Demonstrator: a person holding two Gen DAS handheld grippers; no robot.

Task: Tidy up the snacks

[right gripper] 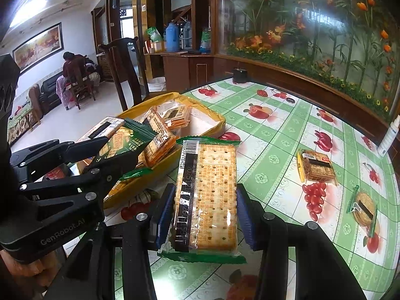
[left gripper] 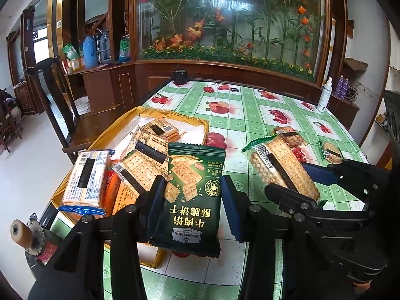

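My left gripper [left gripper: 192, 200] is shut on a dark green cracker packet [left gripper: 193, 187], held above the near right corner of a yellow tray [left gripper: 197, 122] that holds several cracker packs. The same left gripper [right gripper: 120, 150] shows at the left of the right wrist view with the green packet [right gripper: 120, 137] in it. My right gripper [right gripper: 205, 212] is shut on a clear pack of square crackers with green ends [right gripper: 207, 195], lifted over the table just right of the tray [right gripper: 220, 122]. That pack [left gripper: 282, 170] and the right gripper [left gripper: 312, 185] also appear in the left wrist view.
On the green fruit-print tablecloth [right gripper: 275, 137] lie a square biscuit pack [right gripper: 317, 167] and a round biscuit pack [right gripper: 362, 207] to the right. A white spray bottle [left gripper: 325, 95] stands at the far right edge, a black pot [left gripper: 180, 76] at the far edge, a wooden chair [left gripper: 62, 105] left of the table.
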